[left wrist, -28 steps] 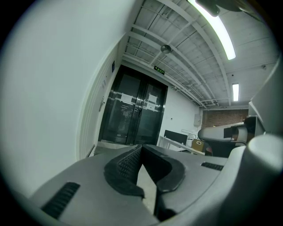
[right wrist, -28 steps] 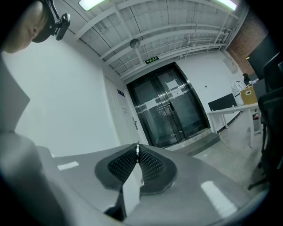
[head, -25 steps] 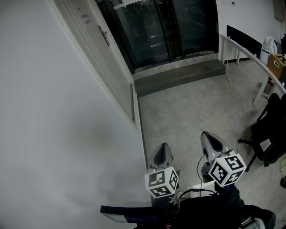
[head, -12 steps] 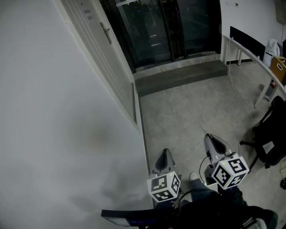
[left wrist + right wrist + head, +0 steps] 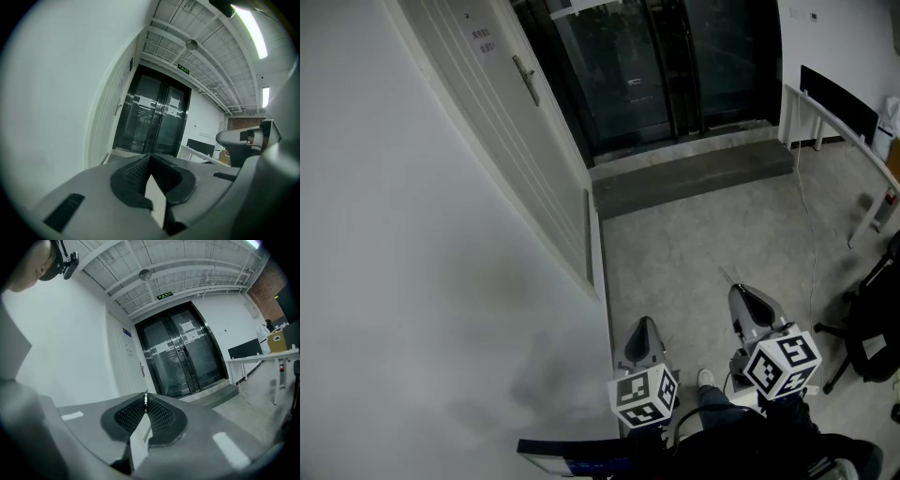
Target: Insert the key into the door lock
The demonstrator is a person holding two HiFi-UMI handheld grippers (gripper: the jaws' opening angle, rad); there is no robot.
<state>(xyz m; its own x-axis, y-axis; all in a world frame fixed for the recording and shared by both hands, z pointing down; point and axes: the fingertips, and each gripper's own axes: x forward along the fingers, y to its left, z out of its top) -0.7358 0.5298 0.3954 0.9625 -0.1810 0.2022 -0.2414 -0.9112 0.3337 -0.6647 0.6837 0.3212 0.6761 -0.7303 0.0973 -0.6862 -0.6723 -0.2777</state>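
Observation:
The white panelled door (image 5: 511, 141) stands in the left wall, far ahead, with its metal handle (image 5: 525, 81) near the top of the head view. Its handle (image 5: 141, 368) also shows small in the right gripper view. My right gripper (image 5: 742, 296) is low over the floor, shut on a thin metal key (image 5: 146, 398) whose edge sticks up between the pads. In the head view the key (image 5: 725, 277) pokes forward as a fine line. My left gripper (image 5: 643, 327) hangs beside it near the wall, shut with nothing in it, its pads (image 5: 132, 174) pressed together.
Dark glass double doors (image 5: 642, 66) fill the far end behind a raised grey step (image 5: 694, 176). A white table (image 5: 836, 124) runs along the right, with a black chair (image 5: 872, 328) nearer. A thin cable (image 5: 811, 234) trails over the concrete floor. The white wall (image 5: 412, 309) is close on the left.
The view has moved forward along the wall toward the door. Both grippers sit slightly lower in the frame and stay shut; a shoe now shows between them.

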